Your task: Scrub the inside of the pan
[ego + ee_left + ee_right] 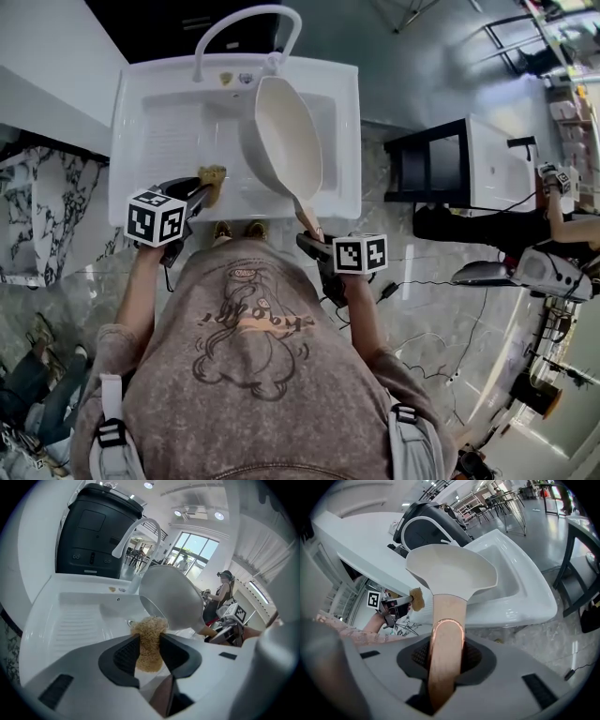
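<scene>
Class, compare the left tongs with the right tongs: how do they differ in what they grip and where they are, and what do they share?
The left tongs grip a tan fibrous scrubber; the right tongs grip the brown handle of the pan. The left tongs reach over the sink at its front rim; the right tongs sit short of it. Both are shut and carry a marker cube.

Right hand-held gripper [311, 236] holds pan [281, 131] over sink [150, 122]; left hand-held gripper [202, 193] holds scrubber [213, 180].

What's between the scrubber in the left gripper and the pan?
Nothing. The head view shows only a bare strip of the white sink between the scrubber and the pan.
</scene>
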Demonstrator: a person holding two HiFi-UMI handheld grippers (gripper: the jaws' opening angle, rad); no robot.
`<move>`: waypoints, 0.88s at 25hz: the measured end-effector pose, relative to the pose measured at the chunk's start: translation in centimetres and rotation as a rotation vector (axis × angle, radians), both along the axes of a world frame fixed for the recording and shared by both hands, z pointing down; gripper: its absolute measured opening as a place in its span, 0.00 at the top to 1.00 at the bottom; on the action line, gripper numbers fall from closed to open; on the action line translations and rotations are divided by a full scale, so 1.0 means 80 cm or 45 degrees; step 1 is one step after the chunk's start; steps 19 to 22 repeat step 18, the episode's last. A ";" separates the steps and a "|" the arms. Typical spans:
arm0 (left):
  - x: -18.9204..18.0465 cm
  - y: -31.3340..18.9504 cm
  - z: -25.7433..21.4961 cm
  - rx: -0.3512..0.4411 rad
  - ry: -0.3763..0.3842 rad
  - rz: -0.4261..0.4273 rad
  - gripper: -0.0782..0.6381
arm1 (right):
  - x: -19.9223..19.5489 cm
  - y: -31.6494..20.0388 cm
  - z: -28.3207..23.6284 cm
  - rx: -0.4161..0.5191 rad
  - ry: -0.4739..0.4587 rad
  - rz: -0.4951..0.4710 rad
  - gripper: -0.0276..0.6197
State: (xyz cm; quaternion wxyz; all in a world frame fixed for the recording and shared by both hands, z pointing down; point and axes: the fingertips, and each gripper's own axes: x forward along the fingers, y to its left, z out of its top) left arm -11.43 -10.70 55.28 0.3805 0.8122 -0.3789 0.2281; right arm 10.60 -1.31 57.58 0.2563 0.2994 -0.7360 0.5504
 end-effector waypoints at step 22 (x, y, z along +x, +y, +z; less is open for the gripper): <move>-0.025 -0.014 0.028 -0.099 -0.073 -0.094 0.69 | -0.019 -0.030 0.029 -0.033 -0.070 0.069 0.76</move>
